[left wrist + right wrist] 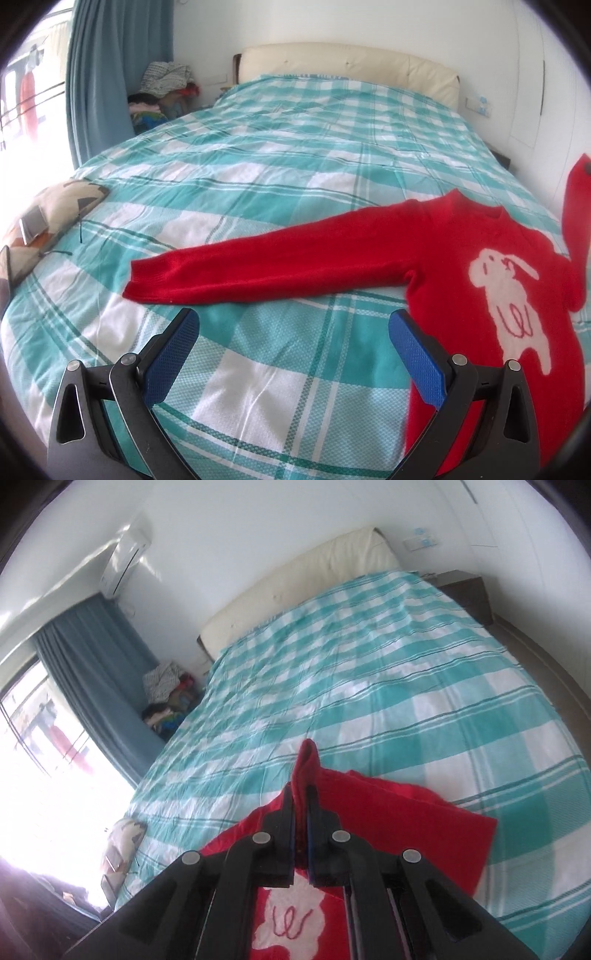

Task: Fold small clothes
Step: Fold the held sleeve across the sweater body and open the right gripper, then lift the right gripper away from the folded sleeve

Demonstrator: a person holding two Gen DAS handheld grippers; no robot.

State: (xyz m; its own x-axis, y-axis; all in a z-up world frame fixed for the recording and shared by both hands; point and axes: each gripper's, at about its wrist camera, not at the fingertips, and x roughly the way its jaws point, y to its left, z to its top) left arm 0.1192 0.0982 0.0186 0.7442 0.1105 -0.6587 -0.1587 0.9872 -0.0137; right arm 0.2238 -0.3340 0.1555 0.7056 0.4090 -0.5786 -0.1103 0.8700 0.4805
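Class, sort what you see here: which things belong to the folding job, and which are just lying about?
Job: red jumper; right claw, shut on its sleeve; left claw, open; bed.
Lying about: cushion; pile of clothes; curtain.

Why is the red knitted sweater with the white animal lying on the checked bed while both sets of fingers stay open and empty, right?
Not quite. Only the left fingers are open and empty. The right wrist view shows the right fingers shut on a sleeve of the red knitted sweater.
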